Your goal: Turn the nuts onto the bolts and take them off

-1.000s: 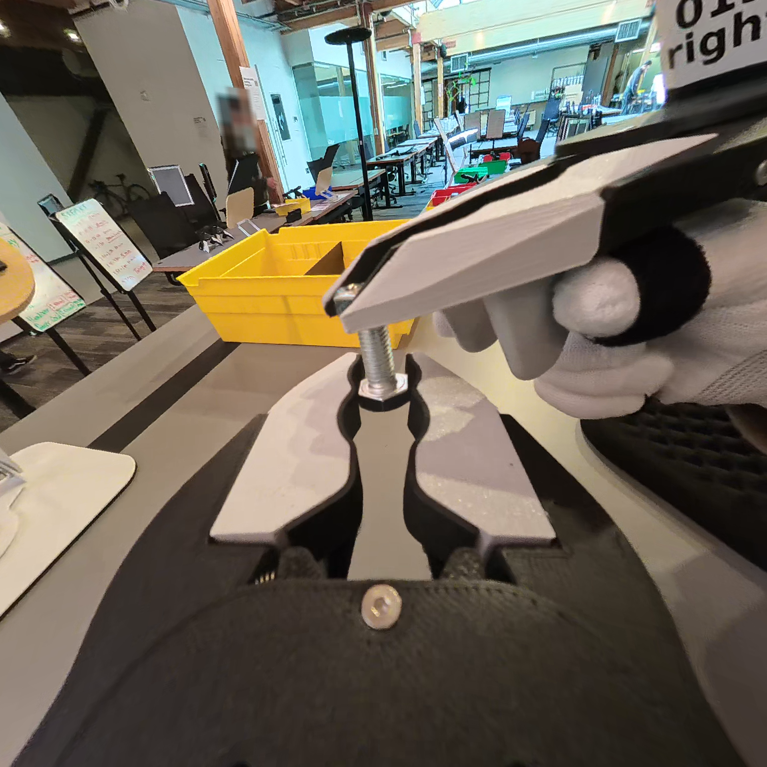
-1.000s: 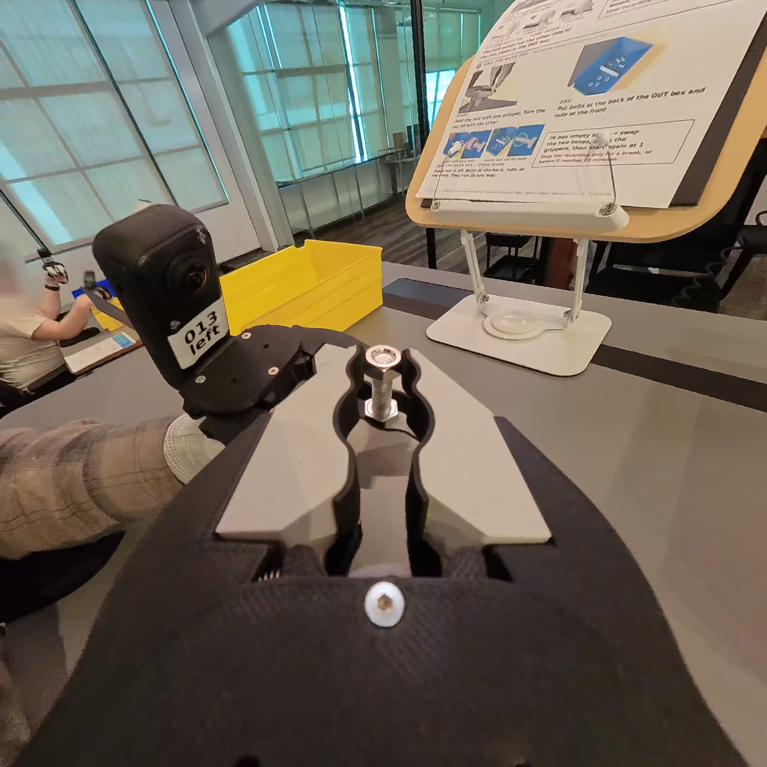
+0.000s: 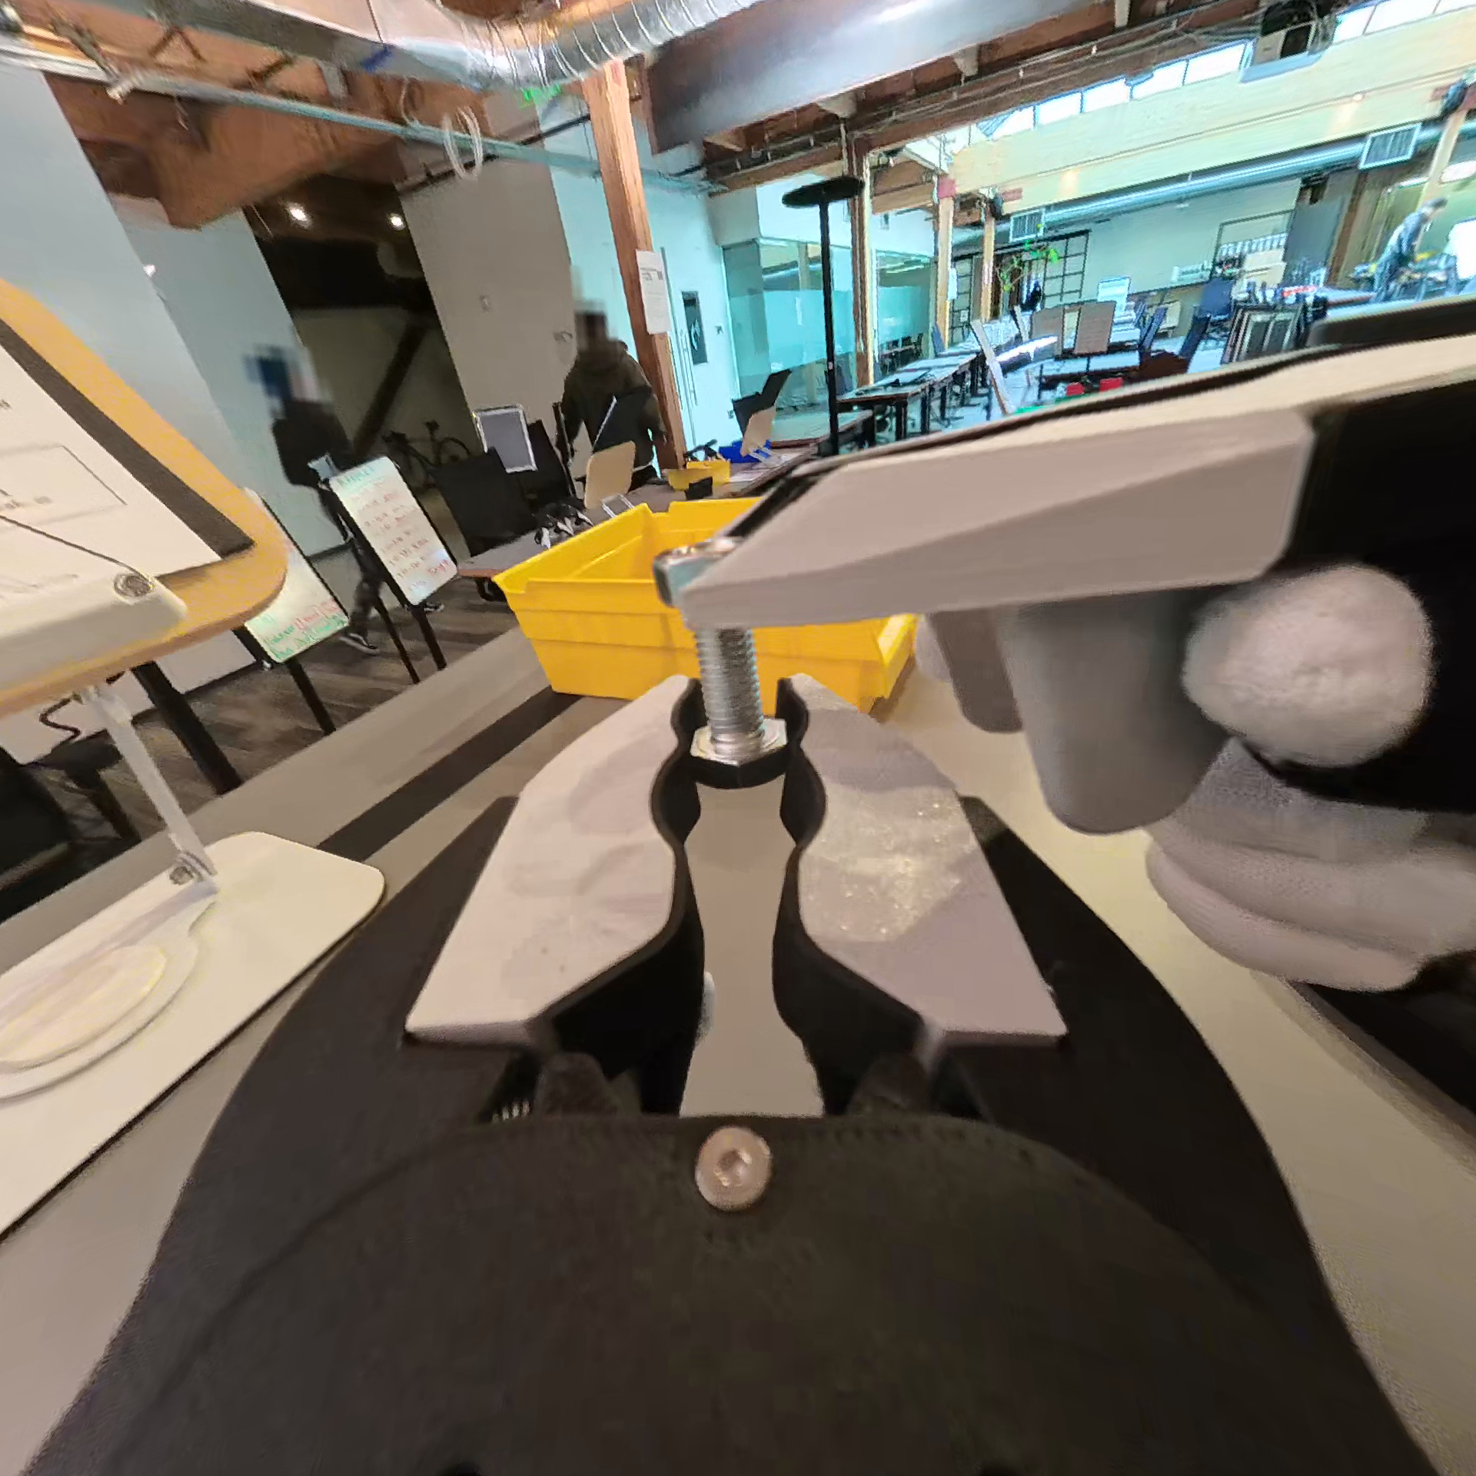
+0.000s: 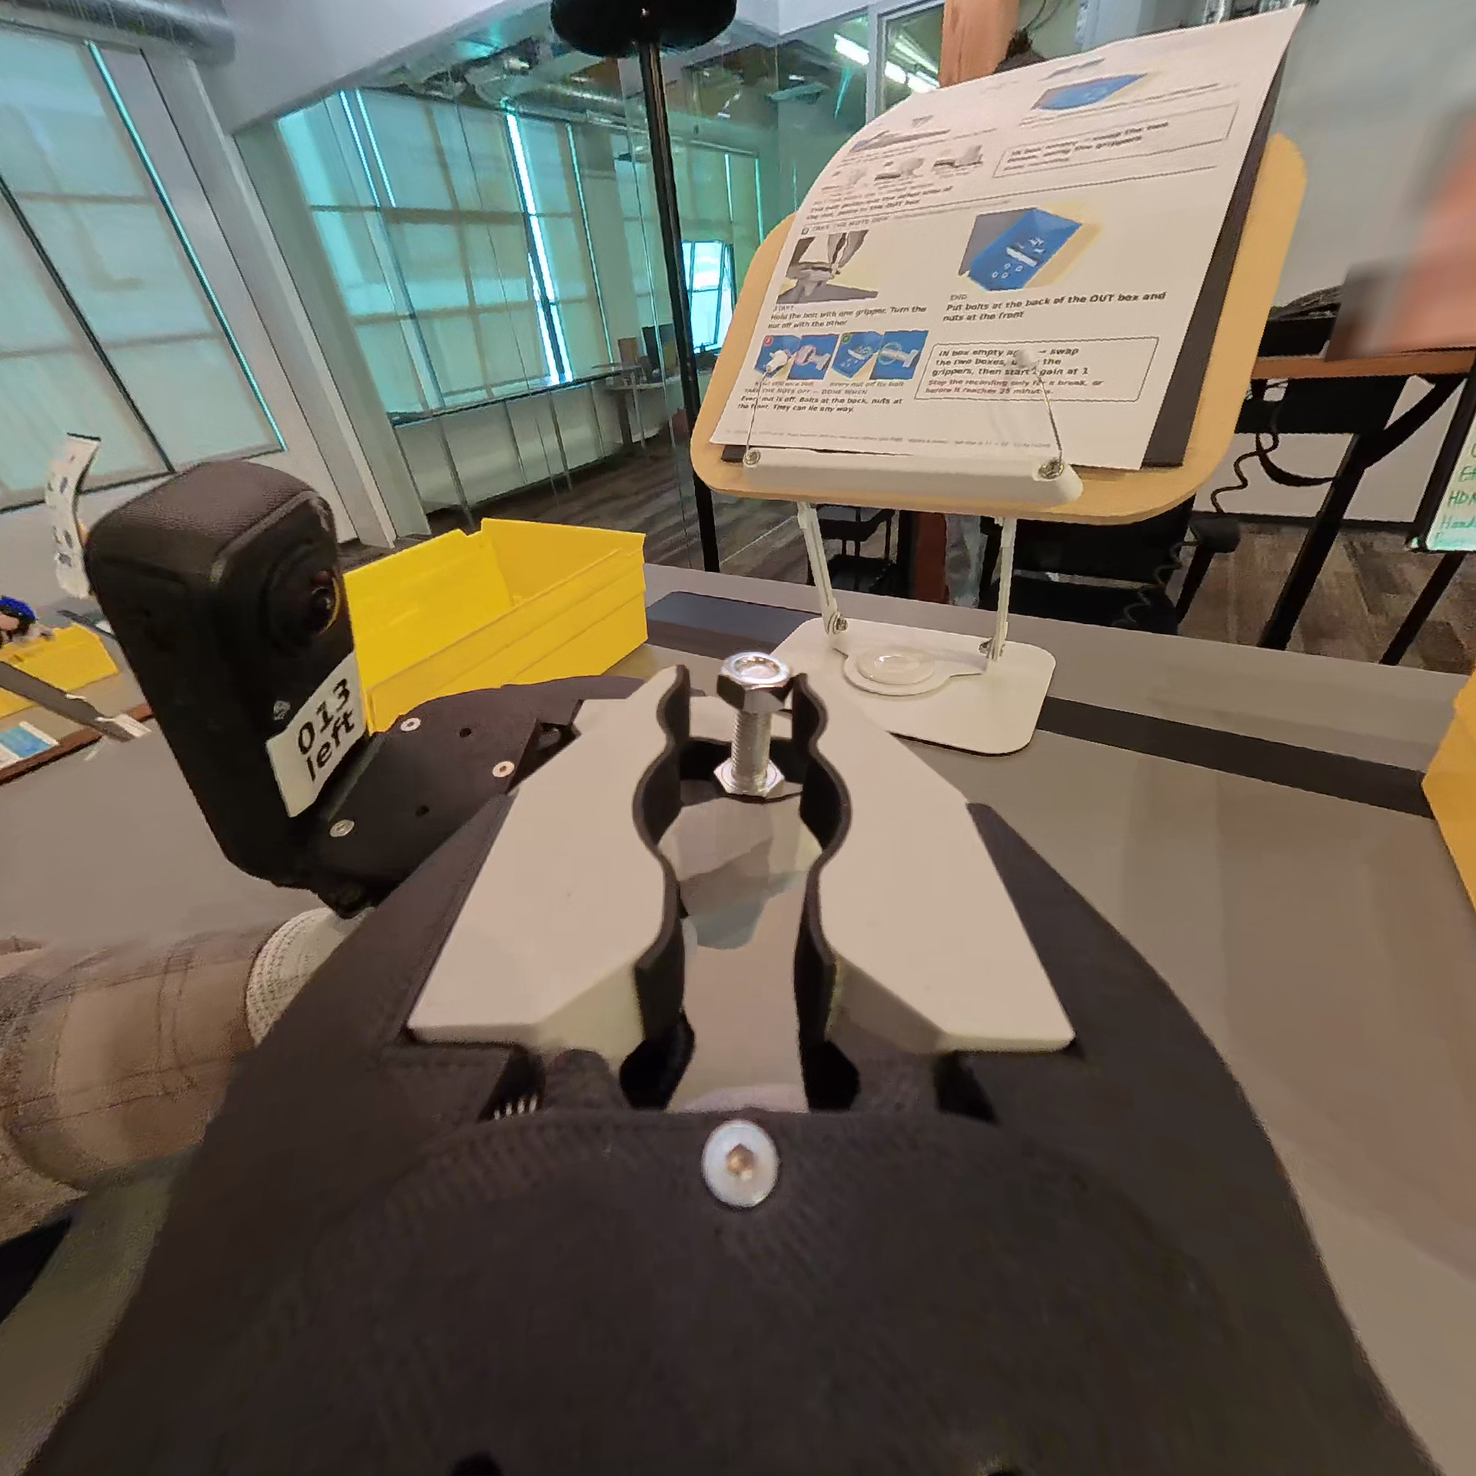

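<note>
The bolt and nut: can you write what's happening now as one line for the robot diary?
left gripper: shut on nut | right gripper: shut on bolt head | bolt upright | nut near thread end | above grey table

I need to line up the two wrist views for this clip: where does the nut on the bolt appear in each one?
Left wrist view: the nut sits just above centre, clamped at the tips of the left gripper, low on the bolt.
Right wrist view: the nut sits at centre, below the bolt head that the right gripper clamps.
Shared landmark: the yellow bin, behind the bolt in the left view, left of it in the right.
</note>
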### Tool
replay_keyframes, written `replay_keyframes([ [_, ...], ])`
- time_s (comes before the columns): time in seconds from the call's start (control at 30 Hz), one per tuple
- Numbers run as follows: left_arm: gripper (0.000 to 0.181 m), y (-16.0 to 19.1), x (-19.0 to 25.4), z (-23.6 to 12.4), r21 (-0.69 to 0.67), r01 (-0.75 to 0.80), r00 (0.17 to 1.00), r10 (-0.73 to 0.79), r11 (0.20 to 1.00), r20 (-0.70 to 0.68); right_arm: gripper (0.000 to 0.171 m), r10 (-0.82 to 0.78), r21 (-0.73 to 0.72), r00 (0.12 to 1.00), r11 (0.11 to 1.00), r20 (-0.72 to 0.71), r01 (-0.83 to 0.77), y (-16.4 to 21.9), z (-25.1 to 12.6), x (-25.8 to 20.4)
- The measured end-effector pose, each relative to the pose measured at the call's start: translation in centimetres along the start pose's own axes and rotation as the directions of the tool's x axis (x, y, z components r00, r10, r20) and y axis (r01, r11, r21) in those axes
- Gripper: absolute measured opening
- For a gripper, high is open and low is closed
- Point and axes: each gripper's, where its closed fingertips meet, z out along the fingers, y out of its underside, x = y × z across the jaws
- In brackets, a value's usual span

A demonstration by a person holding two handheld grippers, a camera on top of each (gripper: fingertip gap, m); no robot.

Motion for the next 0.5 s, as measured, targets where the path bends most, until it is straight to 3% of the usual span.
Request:
replay_keyframes([
  [0.07, 0.017, -0.3, 0.1, -0.1, 0.011, -0.011, 1.000, 0.011, 1.000, -0.005, 0.015, -0.031, 0.010, 1.000, 0.999, 0.000, 0.031, -0.3, 0.0, -0.1],
  [0.3, 0.018, -0.8, 0.5, -0.1, 0.024, 0.015, 0.999, -0.014, 1.000, -0.042, 0.015, -0.161, 0.055, 0.987, 0.985, 0.002, 0.161, -0.7, -0.3, -0.4],
  [0.5, 0.021, -1.4, 0.5, -0.4, 0.058, 0.071, 0.994, -0.066, 0.996, -0.085, 0.015, -0.168, 0.096, 0.986, 0.981, -0.003, 0.167, -1.2, -0.6, -0.2],
])
